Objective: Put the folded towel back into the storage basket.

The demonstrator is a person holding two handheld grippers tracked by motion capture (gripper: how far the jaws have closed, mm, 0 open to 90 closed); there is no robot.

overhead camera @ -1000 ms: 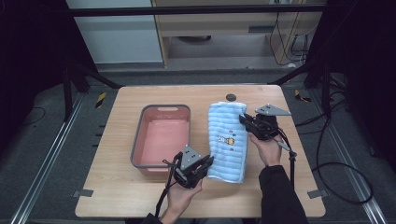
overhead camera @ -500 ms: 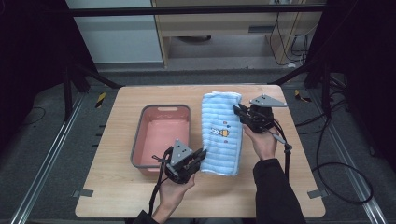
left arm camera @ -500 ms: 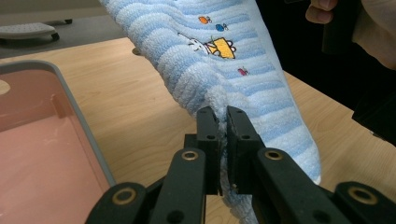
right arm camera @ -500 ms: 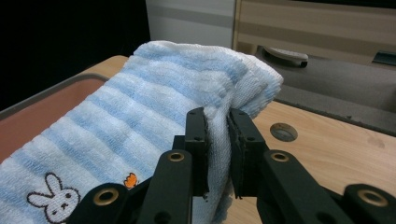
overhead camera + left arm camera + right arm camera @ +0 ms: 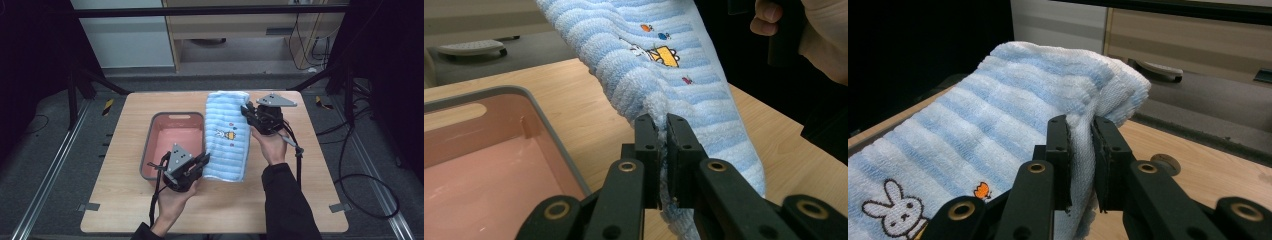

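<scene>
Above the wooden table [image 5: 300, 200], both tongs [image 5: 202, 162] [image 5: 246, 111] pinch opposite edges of the striped towel [image 5: 226, 137].

Towel [image 5: 227, 135] edge is hidden betw. the jaws of left tool [image 5: 200, 165] and right tool [image 5: 248, 111], so grip depth cannot be told. Left tool view: pink tub [image 5: 499, 150] cut off at left and bottom edge; other hand [image 5: 814, 30] cut by top right corner. Right tool view: rabbit print [image 5: 895, 207] partly cut at bottom; small round thing [image 5: 1164, 162] on worktop [image 5: 1208, 175] half behind a jaw, too unclear to name.
</scene>
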